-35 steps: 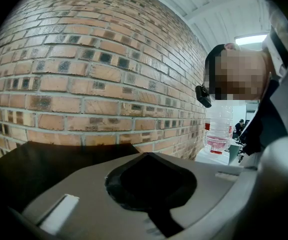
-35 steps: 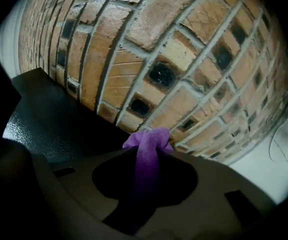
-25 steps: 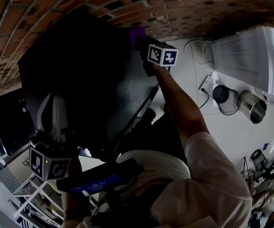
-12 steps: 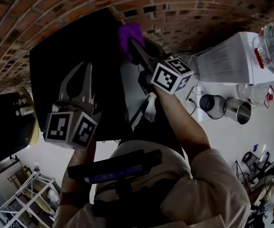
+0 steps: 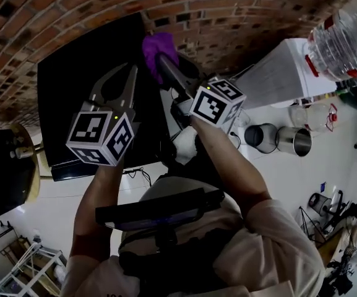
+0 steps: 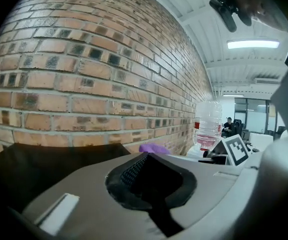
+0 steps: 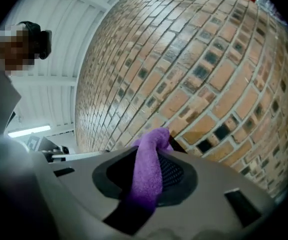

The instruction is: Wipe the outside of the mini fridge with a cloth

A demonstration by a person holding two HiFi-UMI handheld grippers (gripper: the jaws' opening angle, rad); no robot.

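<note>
Within right hand-held gripper point(image 7: 157, 146), purple cloth point(image 7: 147, 176)

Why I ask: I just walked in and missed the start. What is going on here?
A person stands at a black mini fridge against a brick wall, with a gripper in each hand. The right gripper has its jaws clamped on a purple cloth, held up by the fridge's top edge. Whether the cloth touches the fridge is unclear. The left gripper hovers beside it, jaws shut and empty.
</note>
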